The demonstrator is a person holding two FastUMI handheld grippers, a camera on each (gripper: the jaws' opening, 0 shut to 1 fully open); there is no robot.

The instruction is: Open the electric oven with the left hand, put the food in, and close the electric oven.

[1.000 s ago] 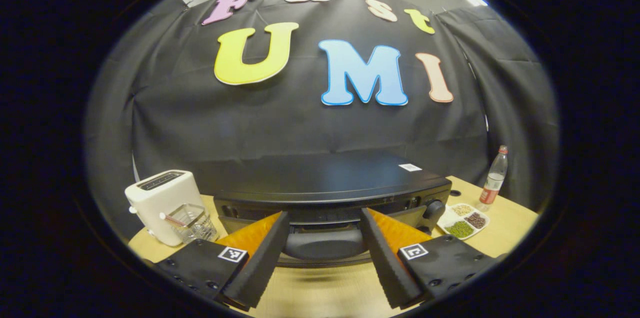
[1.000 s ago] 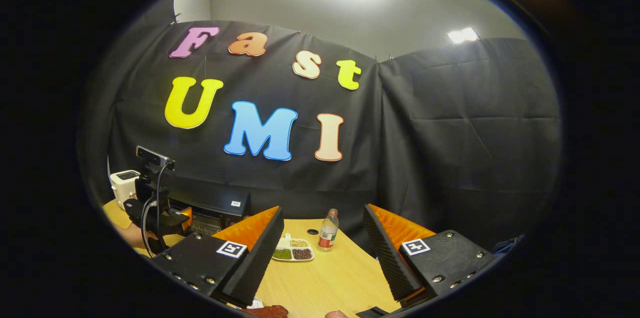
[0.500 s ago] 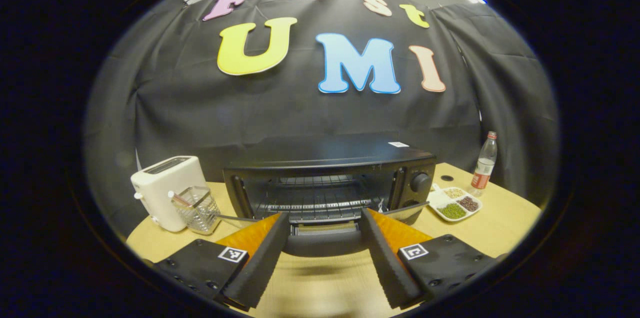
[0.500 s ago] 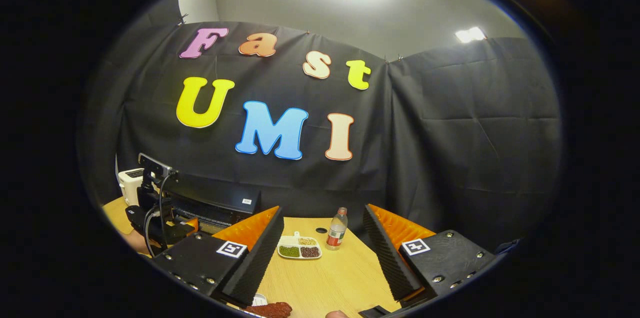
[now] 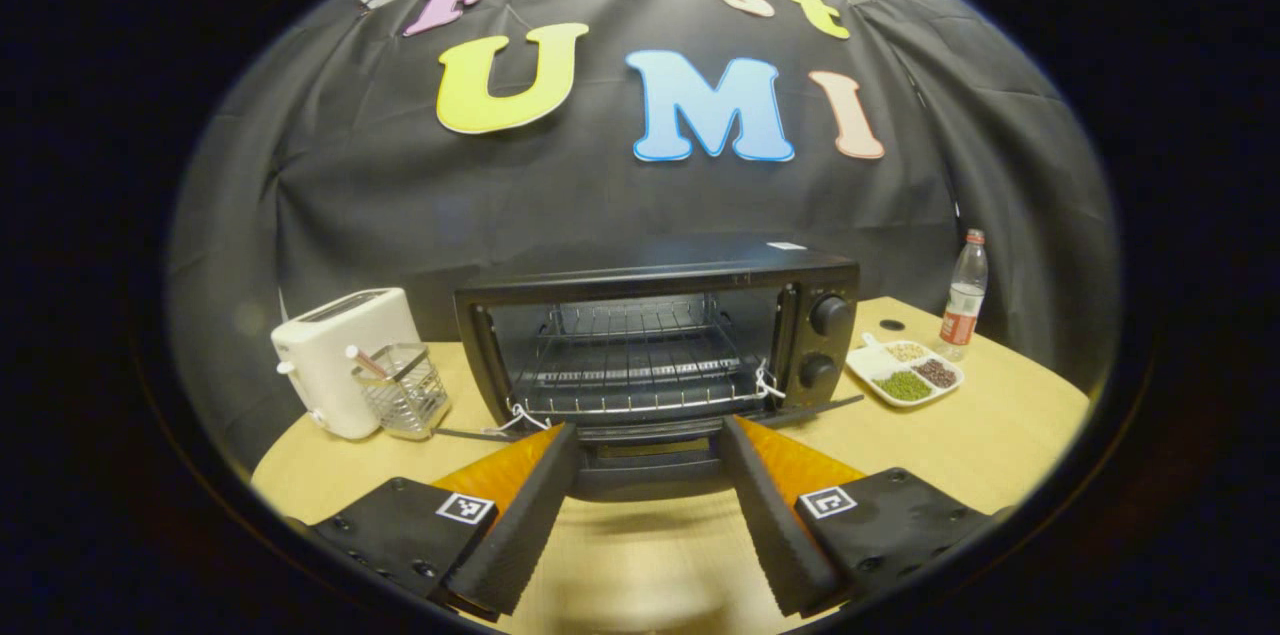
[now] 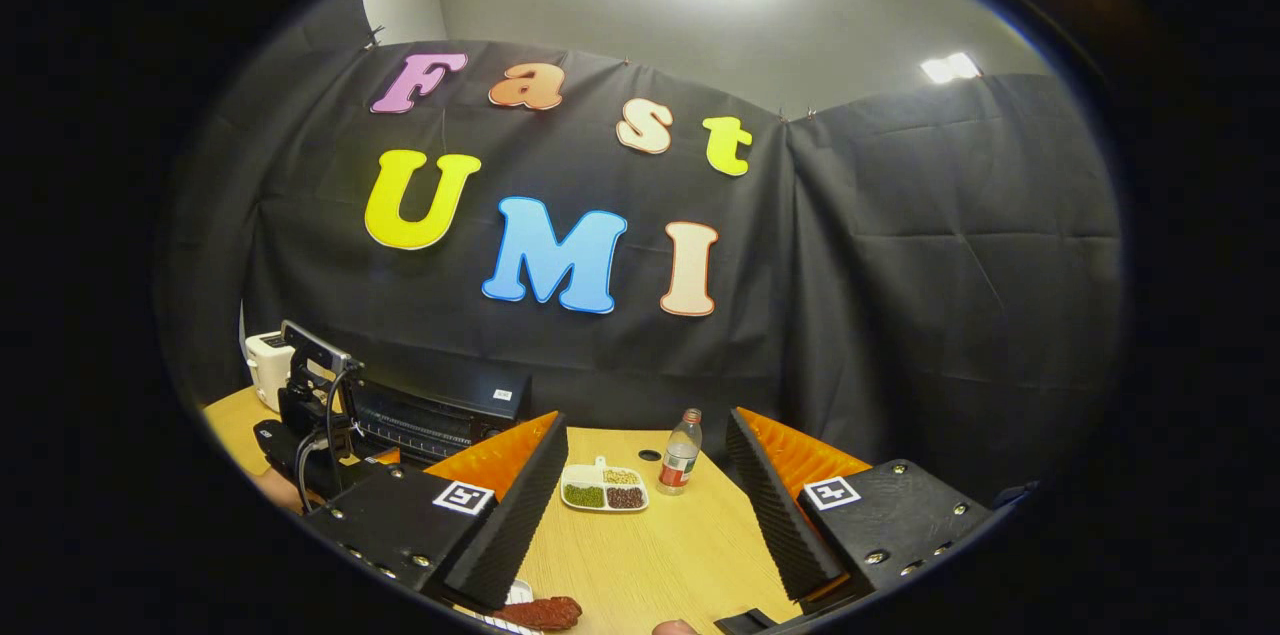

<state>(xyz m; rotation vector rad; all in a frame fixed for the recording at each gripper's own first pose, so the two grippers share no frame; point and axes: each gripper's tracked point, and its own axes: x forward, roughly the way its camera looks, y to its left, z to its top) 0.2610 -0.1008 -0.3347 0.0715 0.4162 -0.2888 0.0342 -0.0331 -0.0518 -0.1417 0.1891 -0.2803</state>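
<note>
Oven (image 5: pixel 655 345) door is dropped flat, handle framed between the wide-spread left gripper (image 5: pixel 645 505), likely just released. Right gripper (image 6: pixel 645 505) is also spread wide, empty, above the food (image 6: pixel 540 611).

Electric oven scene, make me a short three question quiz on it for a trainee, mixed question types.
1. True or false: the electric oven door is down, baring the wire rack.
2. The left gripper has its fingers: A) spread either side of the door's edge, B) pressed shut on the toaster, C) shut on the bottle.
3. Fill in: in the right gripper view, the reddish-brown food lies on the ____, under the right gripper.

Key: 1 true; 2 A; 3 table.
</note>
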